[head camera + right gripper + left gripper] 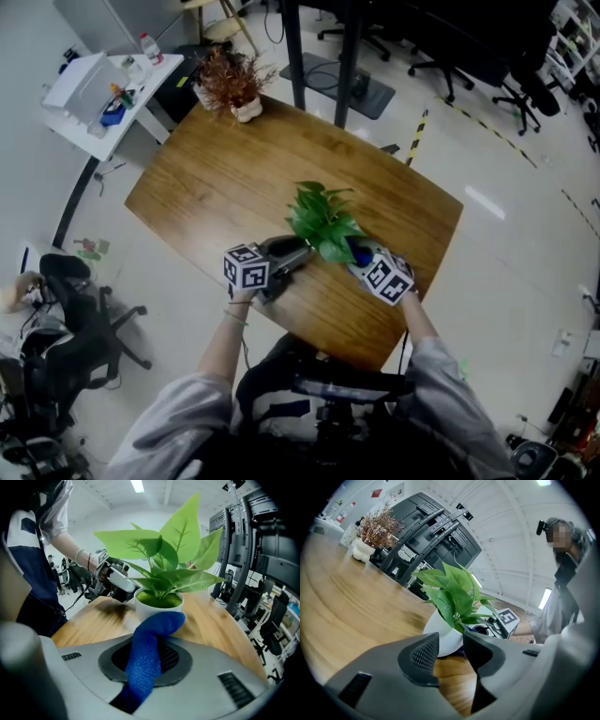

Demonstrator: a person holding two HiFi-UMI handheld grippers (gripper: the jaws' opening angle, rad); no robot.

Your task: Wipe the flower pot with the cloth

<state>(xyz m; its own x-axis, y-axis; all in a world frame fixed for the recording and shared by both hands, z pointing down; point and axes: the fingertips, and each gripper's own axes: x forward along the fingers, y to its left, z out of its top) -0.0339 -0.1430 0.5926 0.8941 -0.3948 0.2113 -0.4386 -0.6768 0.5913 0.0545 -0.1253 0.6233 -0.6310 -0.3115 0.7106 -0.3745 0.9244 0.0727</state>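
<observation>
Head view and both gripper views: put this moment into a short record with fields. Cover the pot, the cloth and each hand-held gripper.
flower pot: white, green leafy plant, upright on the wooden table, near the person's edge
cloth: blue, free end up by the pot's wall
right hand-held gripper: shut on the cloth
left hand-held gripper: jaws apart, tips at the pot's other side; contact unclear
also on table: dried plant at the far corner
</observation>
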